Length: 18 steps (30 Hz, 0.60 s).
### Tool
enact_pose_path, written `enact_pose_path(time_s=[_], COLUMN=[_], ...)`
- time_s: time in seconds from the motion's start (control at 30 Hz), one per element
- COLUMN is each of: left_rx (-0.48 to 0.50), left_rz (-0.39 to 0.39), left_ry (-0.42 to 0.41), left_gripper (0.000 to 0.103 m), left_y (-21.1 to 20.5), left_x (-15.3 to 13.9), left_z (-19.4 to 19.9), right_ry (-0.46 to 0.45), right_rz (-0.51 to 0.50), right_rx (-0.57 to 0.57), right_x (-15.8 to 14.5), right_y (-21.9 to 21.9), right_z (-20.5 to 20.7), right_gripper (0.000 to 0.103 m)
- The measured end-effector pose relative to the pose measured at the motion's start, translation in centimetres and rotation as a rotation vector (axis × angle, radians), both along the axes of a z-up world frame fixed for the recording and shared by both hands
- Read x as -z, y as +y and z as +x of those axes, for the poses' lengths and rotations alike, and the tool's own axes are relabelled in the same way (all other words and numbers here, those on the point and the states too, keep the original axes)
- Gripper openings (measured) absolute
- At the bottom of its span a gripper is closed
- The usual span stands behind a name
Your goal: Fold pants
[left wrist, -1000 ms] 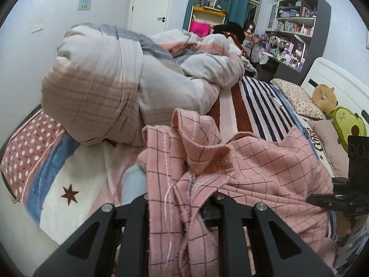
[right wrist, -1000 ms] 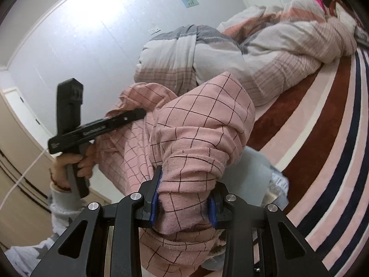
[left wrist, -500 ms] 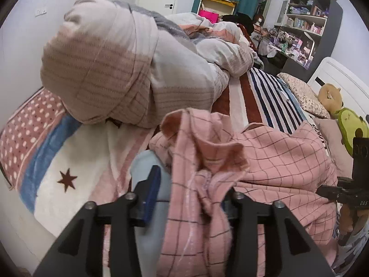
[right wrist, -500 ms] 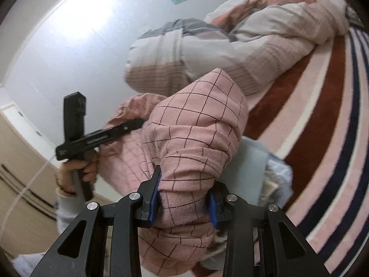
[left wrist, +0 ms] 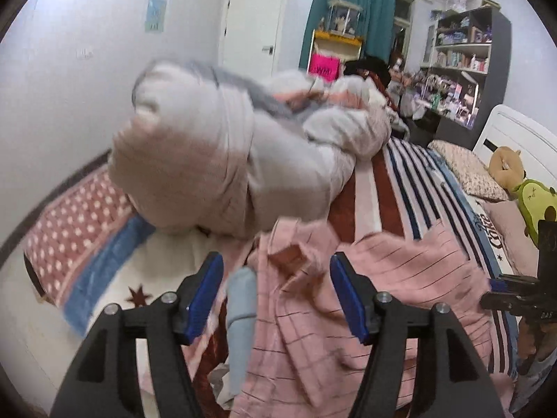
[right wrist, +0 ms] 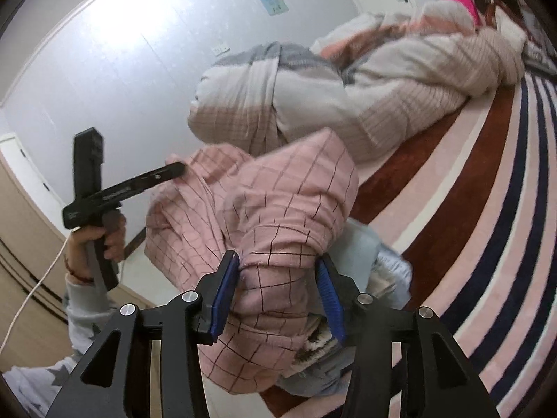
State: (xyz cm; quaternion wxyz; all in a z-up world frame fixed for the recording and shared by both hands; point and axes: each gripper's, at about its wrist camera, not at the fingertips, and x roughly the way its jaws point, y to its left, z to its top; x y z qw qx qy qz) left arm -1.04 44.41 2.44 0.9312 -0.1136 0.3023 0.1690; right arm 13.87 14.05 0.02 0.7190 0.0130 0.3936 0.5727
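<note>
The pink checked pants [left wrist: 376, 299] lie bunched on the striped bed [left wrist: 400, 188]. My left gripper [left wrist: 276, 292] is open, its blue pads [left wrist: 205, 292] spread either side of the crumpled waist end, which lies loose between them. My right gripper [right wrist: 278, 296] is shut on a thick fold of the pants [right wrist: 278, 209] and holds it up off the bed. The left gripper also shows in the right wrist view [right wrist: 177, 170], at the far end of the pants. The right gripper's body shows at the right edge of the left wrist view [left wrist: 525, 296].
A big rolled duvet [left wrist: 222, 160] lies across the bed behind the pants. A light blue garment [left wrist: 240, 317] lies under the pants. Pillows and plush toys [left wrist: 529, 191] sit by the headboard at right. A wall runs along the left.
My left gripper has opened and let go of the pants' waist end, which has dropped between its pads. The view has lifted. My right gripper keeps its hold.
</note>
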Motion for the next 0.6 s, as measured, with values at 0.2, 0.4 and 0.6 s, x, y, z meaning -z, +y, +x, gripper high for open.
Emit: enact_pose_path(time_s=[0.2, 0.4, 0.6], left_rx=[0.099, 0.118, 0.087], left_rz=[-0.008, -0.073, -0.107], left_ry=[-0.040, 0.074, 0.115], left_gripper=[0.061, 0.061, 0.061], left_y=[-2.4, -1.8, -0.3], left_x=[-1.3, 2.6, 5.4], left_z=[0.6, 2.7, 3.5], right_ry=[-0.081, -0.057, -0.027], right_rz=[0.077, 0.035, -0.017], right_rx=[0.013, -0.062, -0.021], right_x=[-2.8, -1.7, 1.3], right_y=[0.5, 2.6, 2.6], right_z=[-0.5, -1.0, 0.5], right_gripper=[0.042, 0.042, 0.040])
